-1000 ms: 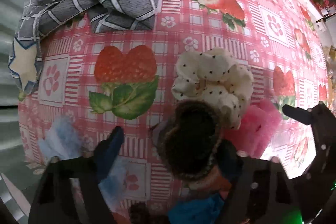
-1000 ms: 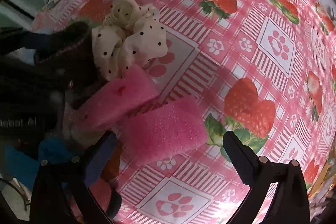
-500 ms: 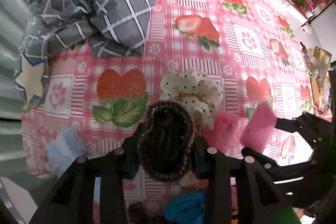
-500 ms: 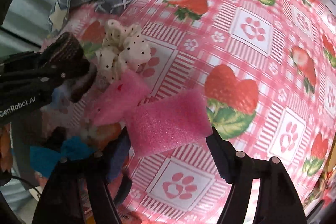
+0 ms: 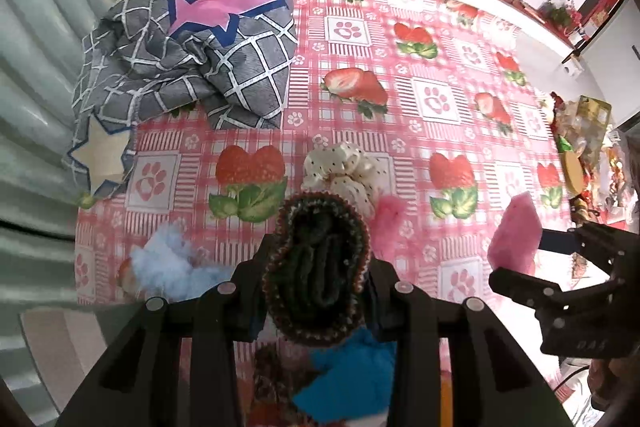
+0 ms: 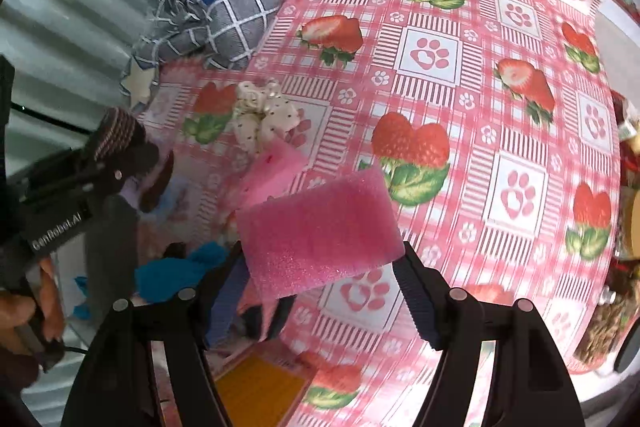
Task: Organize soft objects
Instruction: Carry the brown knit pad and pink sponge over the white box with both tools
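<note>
My left gripper [image 5: 318, 275] is shut on a dark knitted piece with a speckled rim [image 5: 318, 267] and holds it above the table's near edge; it also shows in the right wrist view [image 6: 120, 143]. My right gripper [image 6: 320, 267] is shut on a pink foam sponge [image 6: 320, 227], lifted off the table; the sponge shows at the right of the left wrist view [image 5: 516, 239]. A cream dotted scrunchie [image 5: 344, 171] and a second pink foam piece [image 6: 276, 171] lie on the strawberry tablecloth [image 5: 440, 99].
A grey checked pillow with a pink star [image 5: 200, 55] lies at the far left corner. A pale blue fluffy piece [image 5: 168, 263] and a bright blue piece [image 5: 352, 367] lie near the front edge. Clutter [image 5: 584, 147] stands at the right edge.
Both grippers closed on their objects and rose: the left lifted the dark knitted piece, the right lifted the pink sponge off the table. The table now looks farther away.
</note>
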The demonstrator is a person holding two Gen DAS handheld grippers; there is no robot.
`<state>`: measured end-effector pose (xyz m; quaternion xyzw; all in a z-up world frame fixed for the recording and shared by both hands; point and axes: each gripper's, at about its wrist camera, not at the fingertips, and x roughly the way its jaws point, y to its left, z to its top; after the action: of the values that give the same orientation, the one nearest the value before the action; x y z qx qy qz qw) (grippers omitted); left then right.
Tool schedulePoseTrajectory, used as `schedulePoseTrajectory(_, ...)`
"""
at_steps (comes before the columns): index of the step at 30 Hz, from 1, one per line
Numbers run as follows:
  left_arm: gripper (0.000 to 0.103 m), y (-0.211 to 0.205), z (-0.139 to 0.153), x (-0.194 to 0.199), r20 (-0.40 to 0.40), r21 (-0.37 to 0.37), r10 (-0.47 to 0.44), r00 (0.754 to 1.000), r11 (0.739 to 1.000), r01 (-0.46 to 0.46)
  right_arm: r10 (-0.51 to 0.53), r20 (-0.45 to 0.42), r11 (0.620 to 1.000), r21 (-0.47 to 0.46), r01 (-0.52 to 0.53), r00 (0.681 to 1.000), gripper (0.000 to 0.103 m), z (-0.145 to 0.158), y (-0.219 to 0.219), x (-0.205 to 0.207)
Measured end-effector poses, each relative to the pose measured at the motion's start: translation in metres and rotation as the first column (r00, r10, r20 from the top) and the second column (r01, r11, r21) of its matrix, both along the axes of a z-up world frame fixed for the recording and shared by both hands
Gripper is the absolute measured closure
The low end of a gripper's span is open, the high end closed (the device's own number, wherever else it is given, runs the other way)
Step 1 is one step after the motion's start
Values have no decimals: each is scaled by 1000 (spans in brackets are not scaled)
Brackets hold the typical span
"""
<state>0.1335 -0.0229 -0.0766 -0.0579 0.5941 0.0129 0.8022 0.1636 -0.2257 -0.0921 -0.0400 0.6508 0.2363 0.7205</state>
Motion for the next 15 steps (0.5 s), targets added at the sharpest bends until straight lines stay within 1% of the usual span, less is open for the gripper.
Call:
schedulePoseTrajectory(3,62,0,14,-18,21,0,-4,1000,1000,4,-9,4,1000,10,8,1000,30,9,8,-14)
schedulePoseTrajectory(7,62,5,31,-42,53,6,-12,999,1000,11,-2,12,1000,13,2,1000,30,29,11,-37)
schedulePoseTrajectory(15,62,10,57,-101,63,1,-47,997,999,47,-18,47,999,28,17,999,30,71,11,-89)
